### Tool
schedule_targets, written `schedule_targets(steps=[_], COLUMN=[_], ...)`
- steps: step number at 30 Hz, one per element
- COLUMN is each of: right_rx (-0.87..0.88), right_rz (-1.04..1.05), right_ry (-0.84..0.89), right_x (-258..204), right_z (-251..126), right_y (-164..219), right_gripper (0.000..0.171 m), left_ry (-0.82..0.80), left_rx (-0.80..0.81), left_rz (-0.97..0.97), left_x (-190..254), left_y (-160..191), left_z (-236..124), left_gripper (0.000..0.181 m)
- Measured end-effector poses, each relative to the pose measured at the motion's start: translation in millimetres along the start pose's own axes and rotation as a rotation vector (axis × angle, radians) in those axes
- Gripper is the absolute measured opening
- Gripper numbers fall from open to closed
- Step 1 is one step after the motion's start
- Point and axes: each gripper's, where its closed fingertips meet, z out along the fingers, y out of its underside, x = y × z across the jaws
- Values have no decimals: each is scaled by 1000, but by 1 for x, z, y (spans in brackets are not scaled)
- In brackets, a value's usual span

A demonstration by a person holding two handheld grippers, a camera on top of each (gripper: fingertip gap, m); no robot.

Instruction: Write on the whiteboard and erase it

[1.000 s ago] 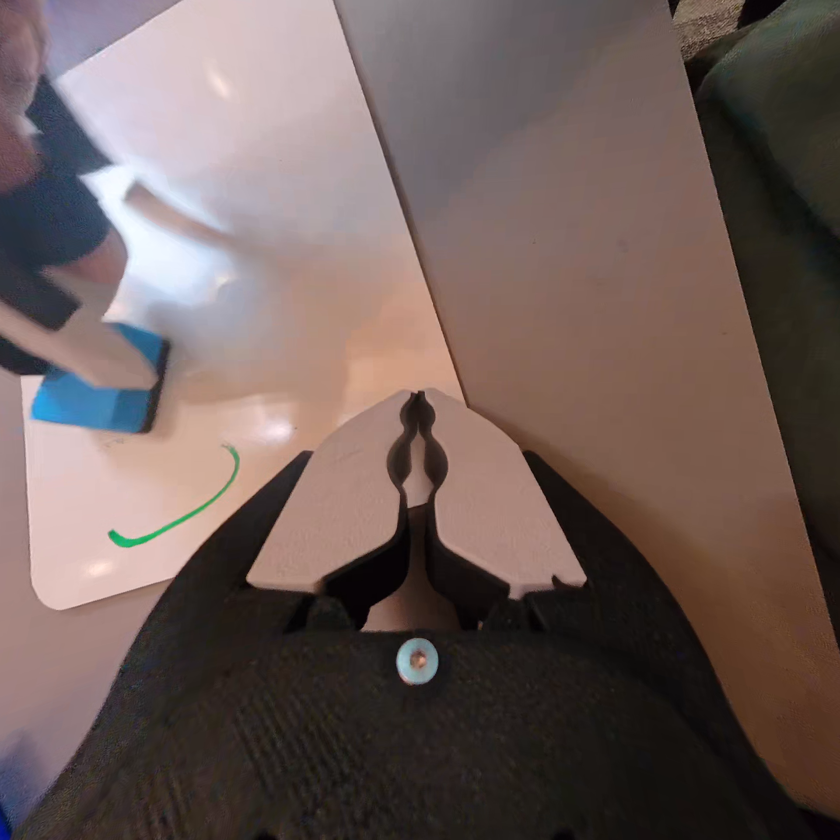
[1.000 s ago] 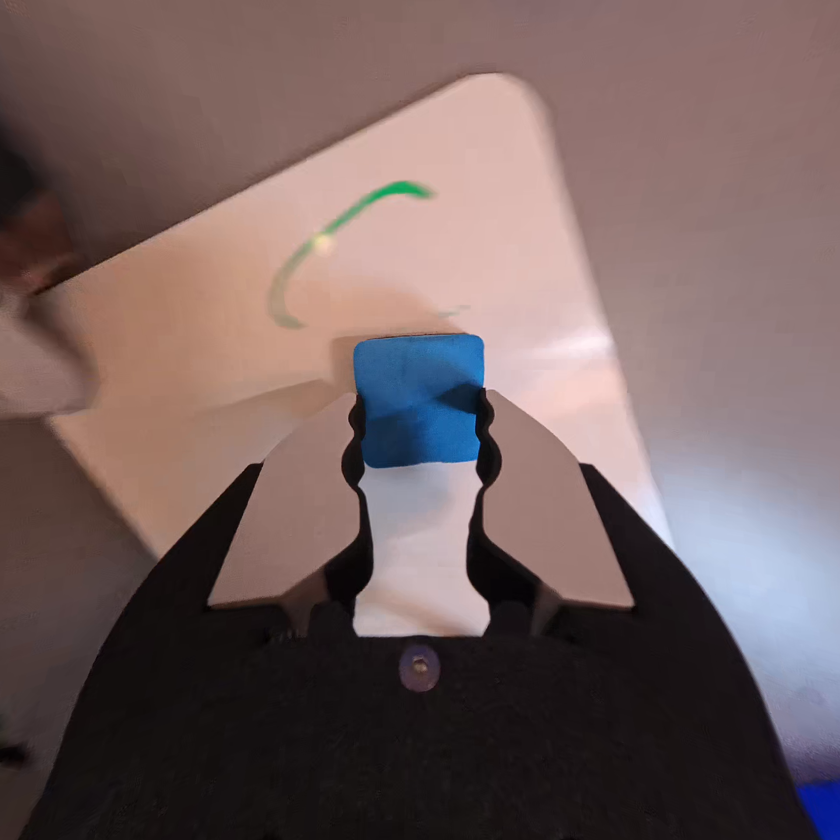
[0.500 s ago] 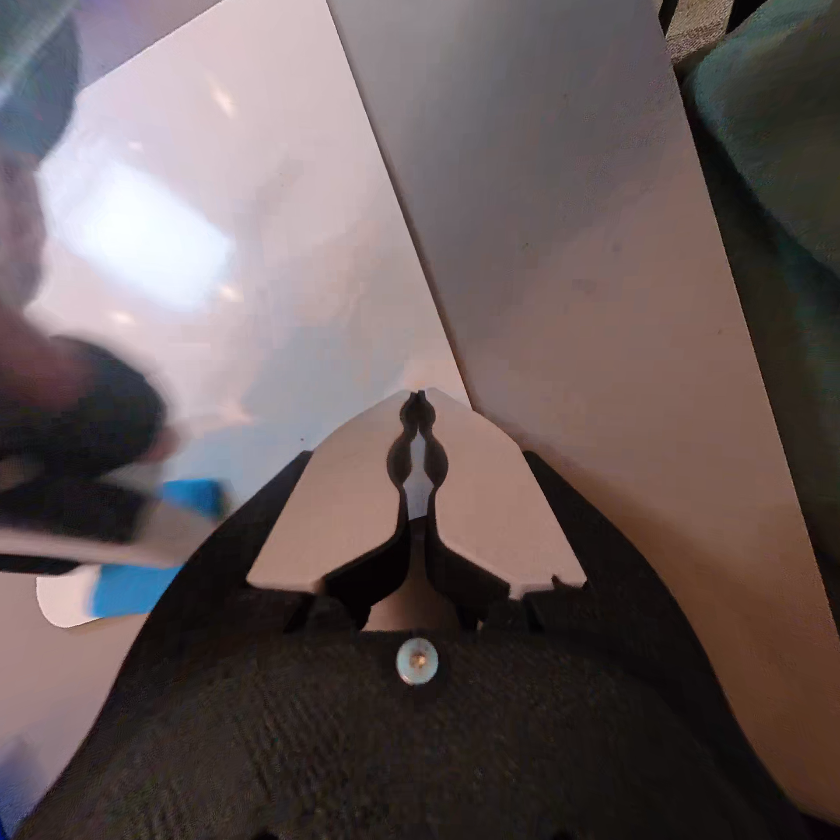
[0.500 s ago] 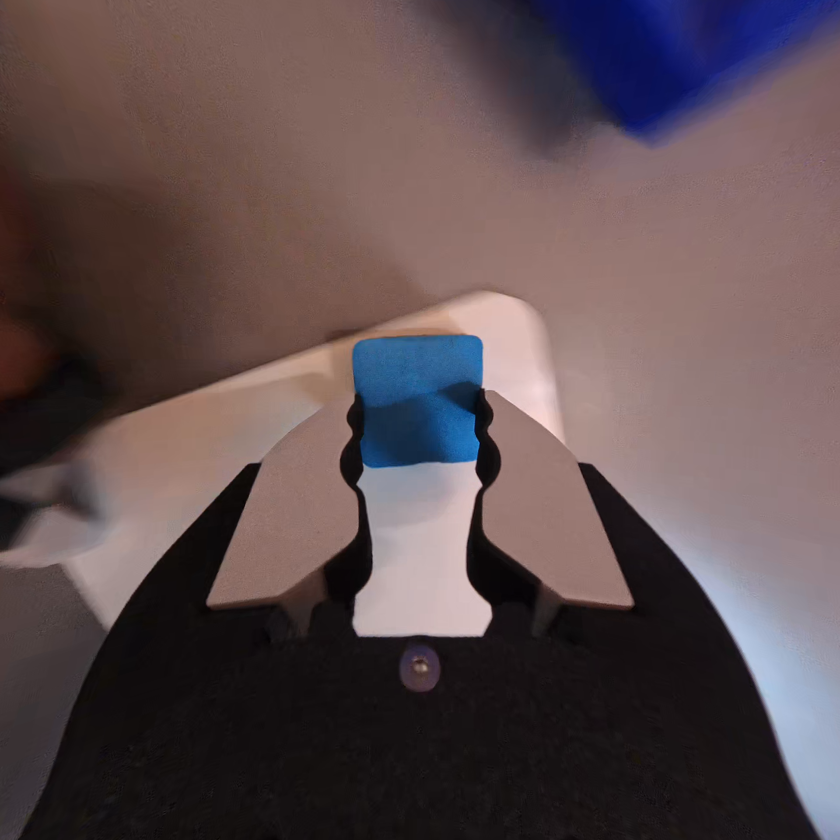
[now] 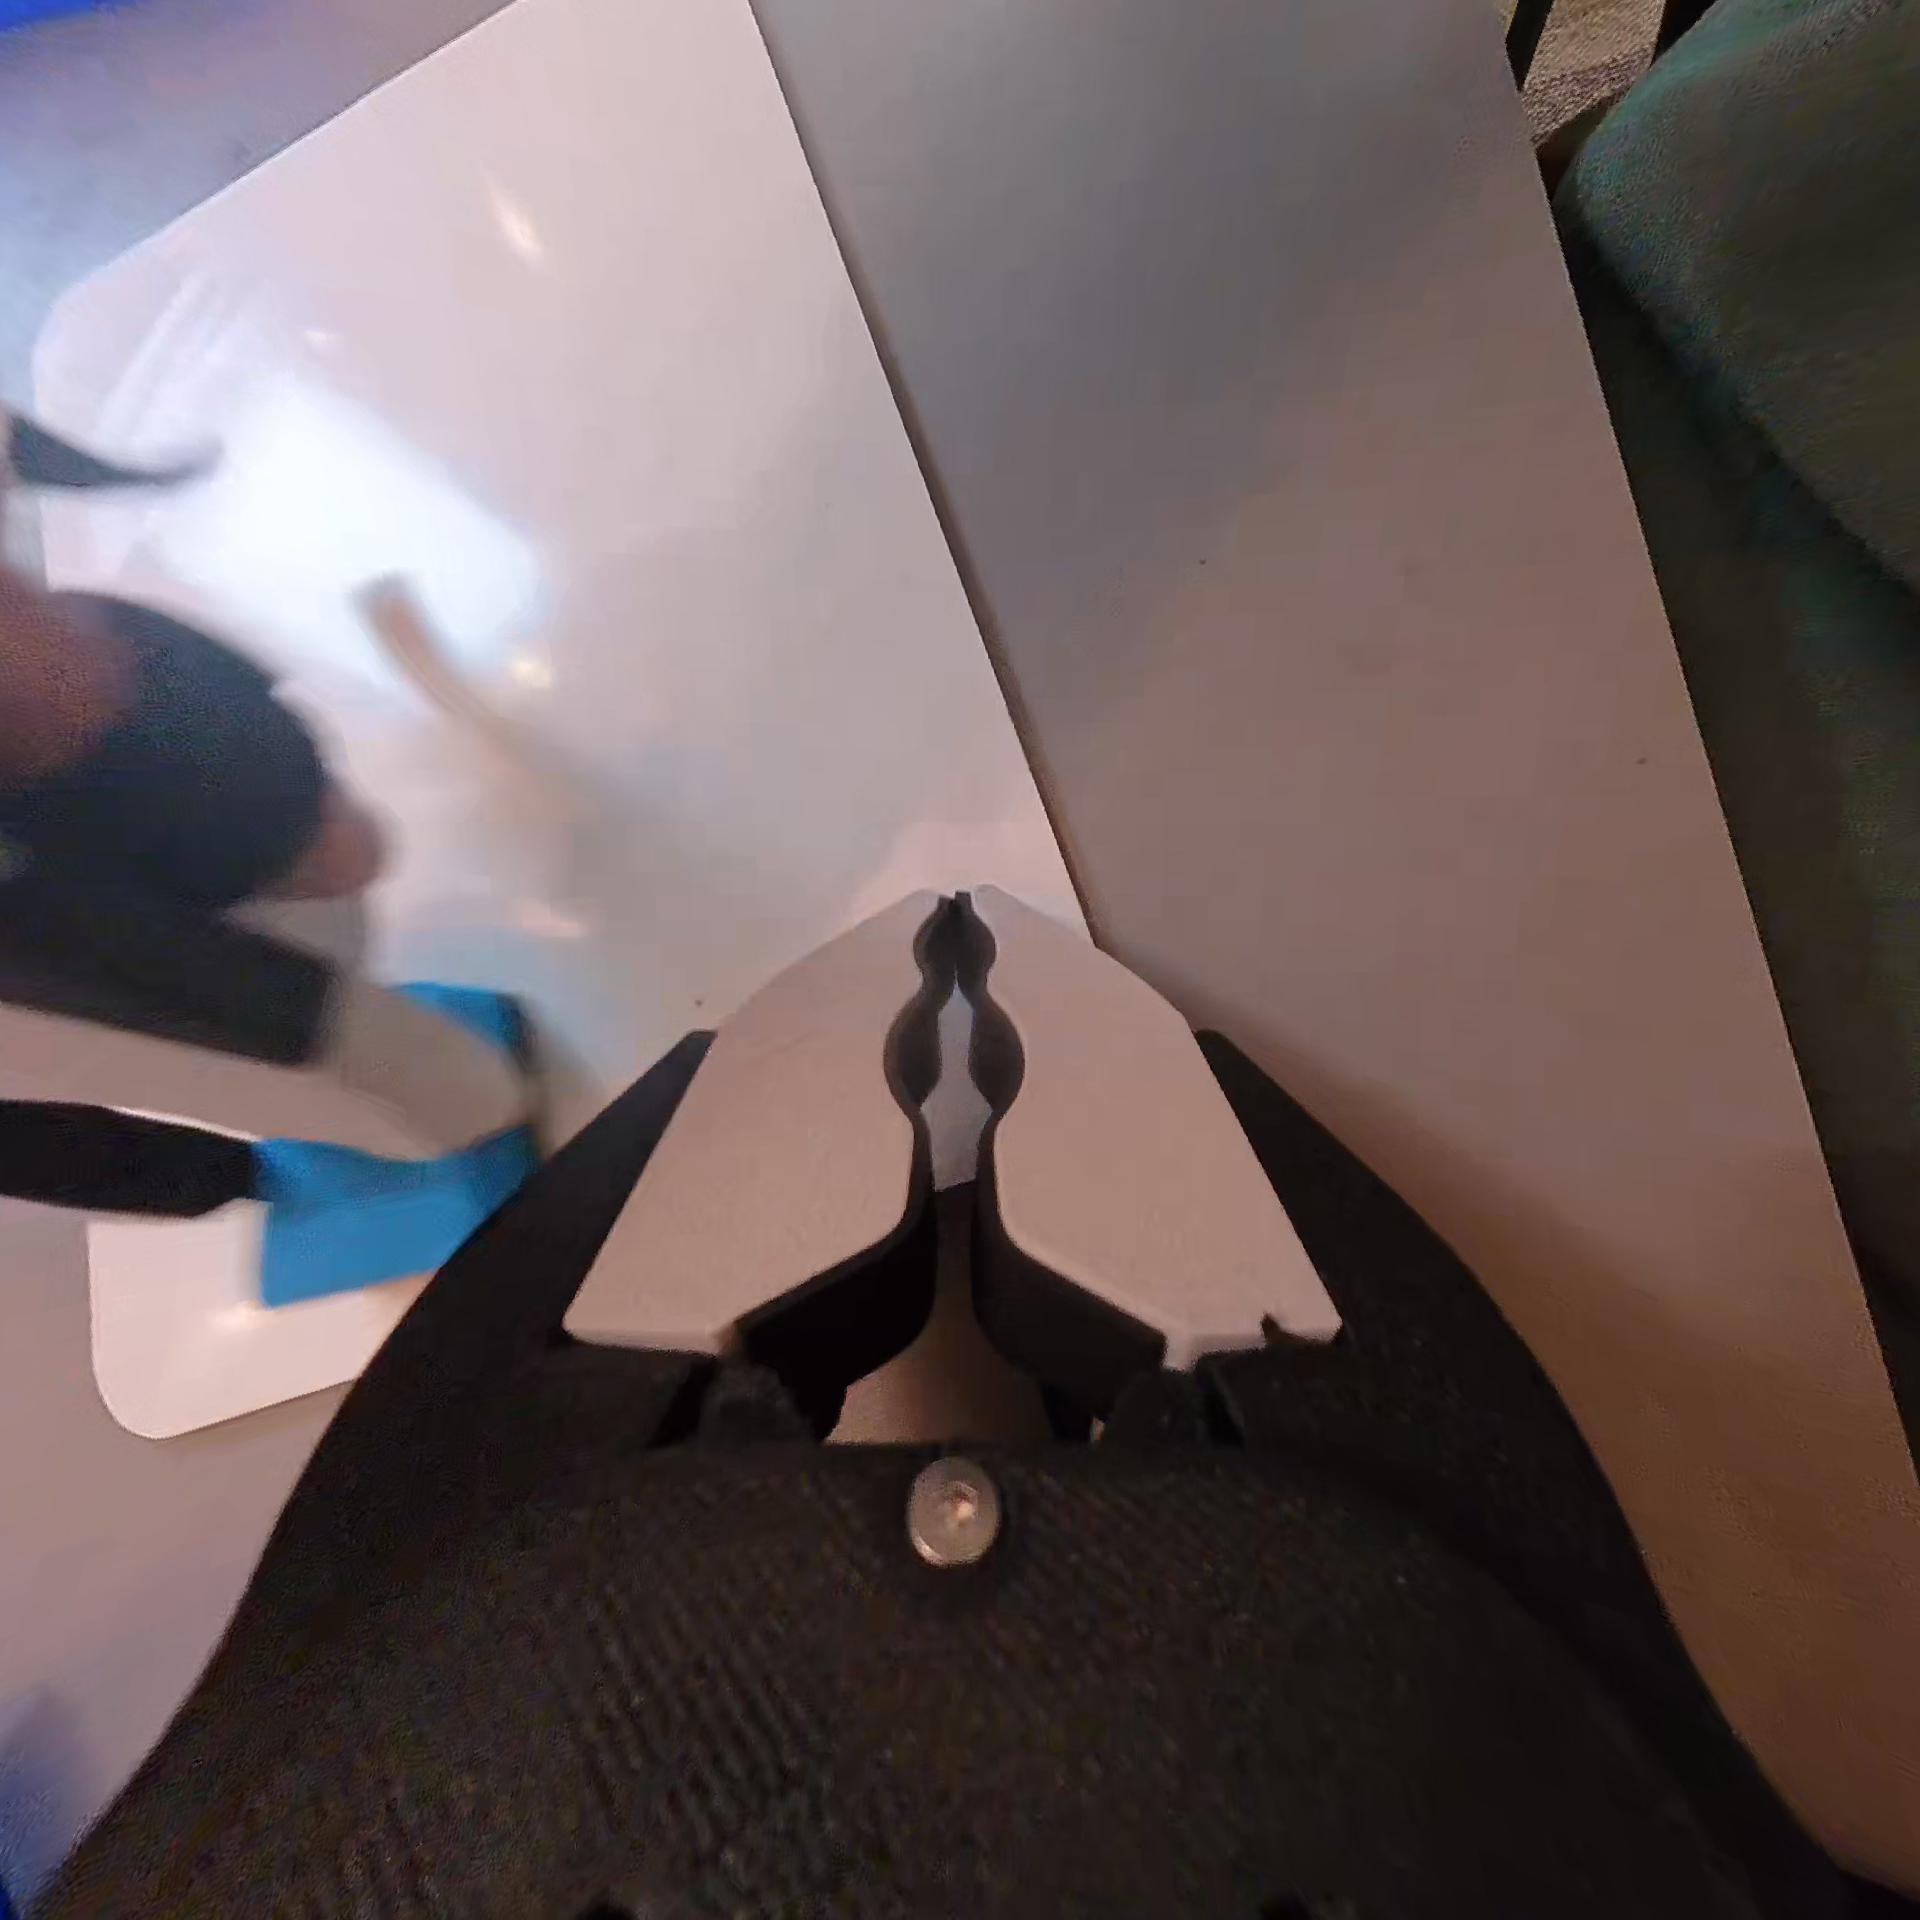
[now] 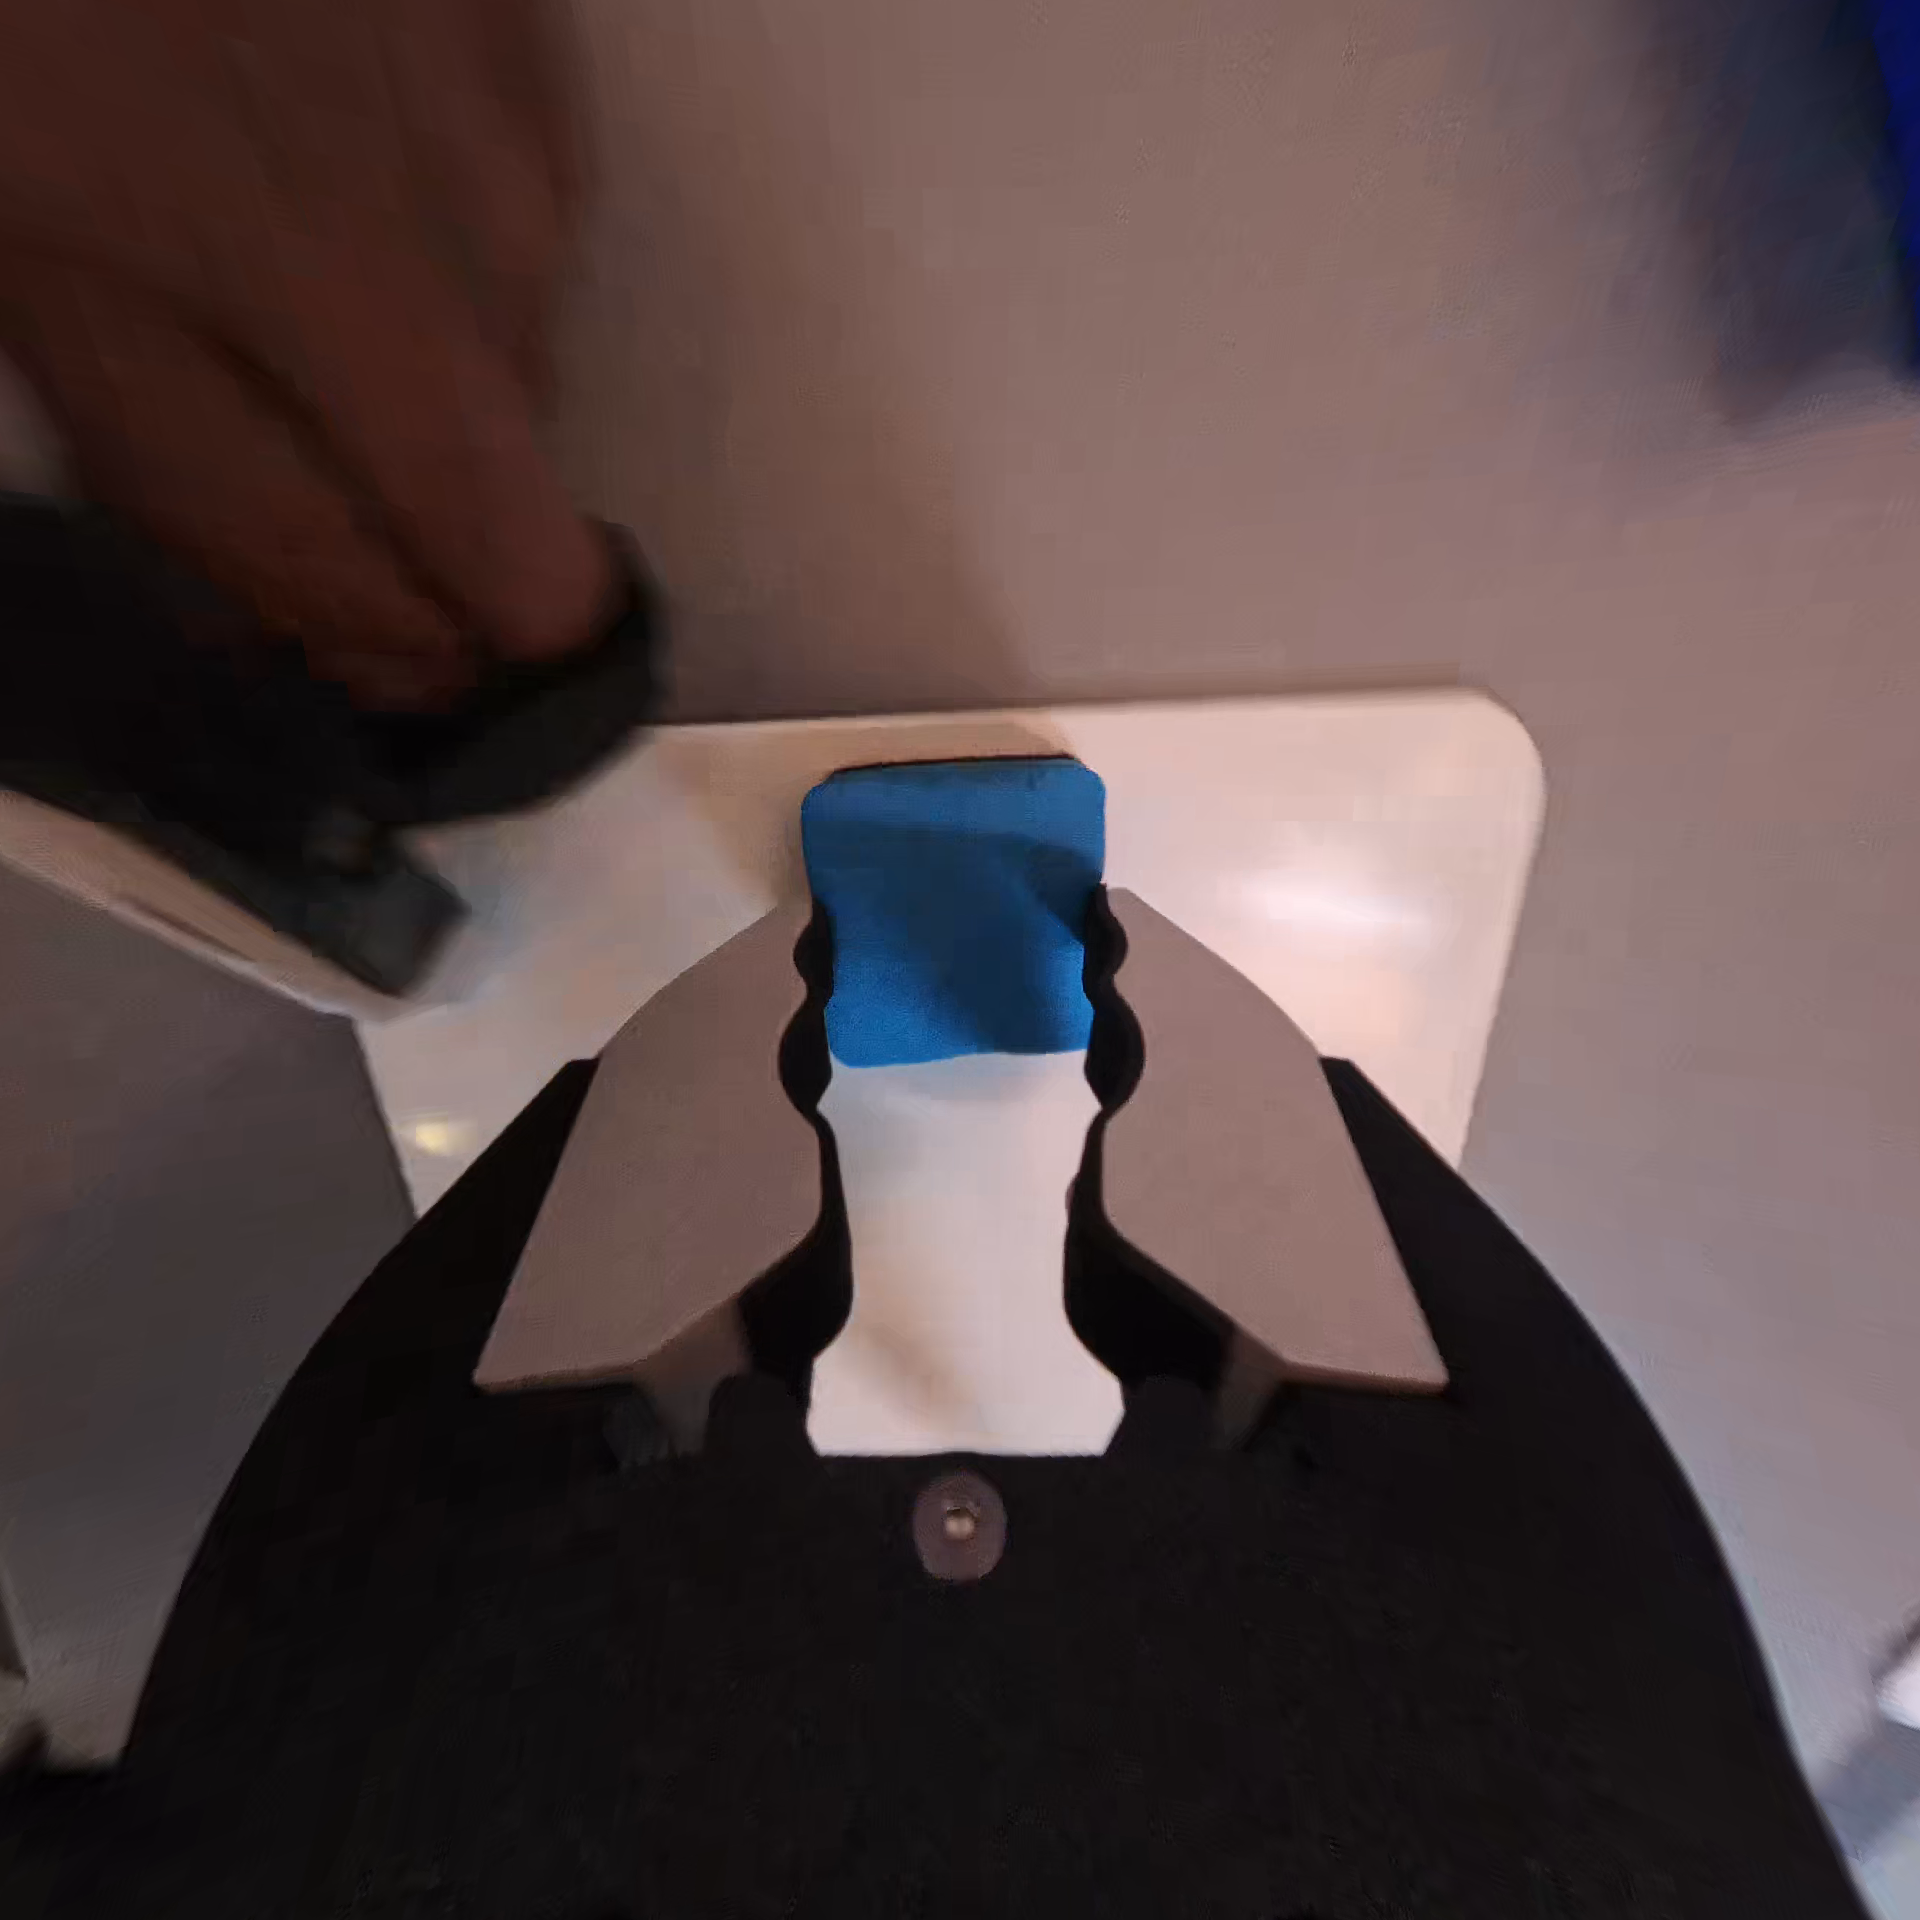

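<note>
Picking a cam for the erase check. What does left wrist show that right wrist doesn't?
Left wrist only: its own left gripper shut and empty over the right edge of the whiteboard, a long stretch of bare board, and green fabric beyond the table. Right wrist only: the right gripper shut on the blue eraser seen straight on, at the board's rounded corner. Shared: whiteboard, eraser, table, both grippers, though the far gripper is blurred in each. Neither shows any marker line.
</note>
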Motion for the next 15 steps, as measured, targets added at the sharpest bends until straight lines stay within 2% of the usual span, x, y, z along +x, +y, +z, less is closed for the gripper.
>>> schedule_targets(steps=[2, 5, 6, 8, 11, 13, 15], right_rx=[-52, 74, 101, 90, 66, 58, 75], right_rz=[-94, 148, 173, 123, -36, -62, 27], right_ry=[-7, 72, 78, 48, -62, -17, 17], right_x=[-6, 66, 73, 41, -54, -64, -27], right_z=[2, 6, 5, 2, -5, -6, -3], right_y=[-10, -17, -13, -3, 9, 12, 6], right_gripper=[48, 48, 48, 48, 48, 48, 48], left_ry=[2, -6, -7, -12, -4, 20, 10], left_rx=[-3, -4, -2, -2, -4, 1, 0], left_rz=[1, 6, 3, 0, -2, -5, 3], left_x=[1, 3, 3, 1, 1, 6, 7], left_y=[0, -1, 0, 1, 2, 0, 0], left_z=[0, 0, -1, -2, -2, -3, -2], left_gripper=[0, 1, 1, 1, 0, 0, 1])
